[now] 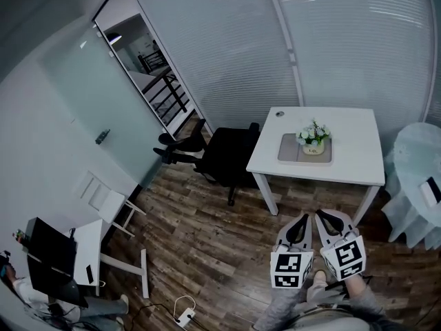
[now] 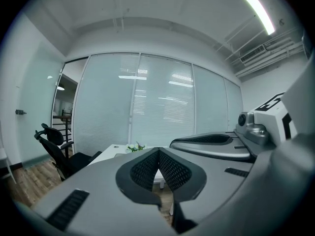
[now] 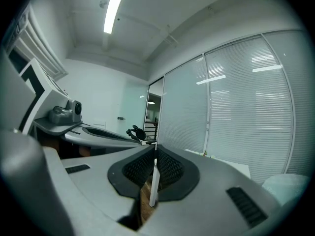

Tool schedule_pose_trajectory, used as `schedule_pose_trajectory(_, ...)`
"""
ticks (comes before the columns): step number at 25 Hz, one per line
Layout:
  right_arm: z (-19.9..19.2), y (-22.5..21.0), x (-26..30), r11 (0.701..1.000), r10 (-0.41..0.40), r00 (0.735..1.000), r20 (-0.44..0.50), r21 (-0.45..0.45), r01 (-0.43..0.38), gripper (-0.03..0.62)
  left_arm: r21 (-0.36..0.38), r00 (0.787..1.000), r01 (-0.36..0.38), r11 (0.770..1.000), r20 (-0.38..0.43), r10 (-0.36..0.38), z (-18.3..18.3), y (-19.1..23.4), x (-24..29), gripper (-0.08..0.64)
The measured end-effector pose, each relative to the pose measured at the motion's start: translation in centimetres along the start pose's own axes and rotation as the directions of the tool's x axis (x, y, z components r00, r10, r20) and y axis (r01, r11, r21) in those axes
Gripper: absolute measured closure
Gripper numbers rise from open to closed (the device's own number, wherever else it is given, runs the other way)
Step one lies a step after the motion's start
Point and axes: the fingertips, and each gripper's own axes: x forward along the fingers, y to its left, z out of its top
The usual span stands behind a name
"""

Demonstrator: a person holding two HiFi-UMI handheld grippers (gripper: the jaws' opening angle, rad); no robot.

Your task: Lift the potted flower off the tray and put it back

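My fingers (image 2: 142, 168) are pressed together on both grippers, with nothing between them.

I hold the left gripper (image 1: 304, 218) and the right gripper (image 1: 321, 215) side by side, close in front of my body. Both point about level towards the white table (image 1: 351, 167), over the wood floor (image 1: 207, 233) and well short of the table's edge. On the table lies the tray (image 1: 288, 156), and the potted flower (image 1: 313, 138) stands upright on it, towards its far right corner, apart from both grippers.
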Motion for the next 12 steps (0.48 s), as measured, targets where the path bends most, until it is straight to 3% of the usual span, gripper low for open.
schedule_pose_trajectory(12, 0.5, -5.6, 5.2, 0.999, 0.044, 0.999, 0.014, -0.016, -0.044, 0.569, -0.009, 0.999, -0.045, 0.999, -0.001, 0.045, 1.5, 1.7, 7.2, 0.549)
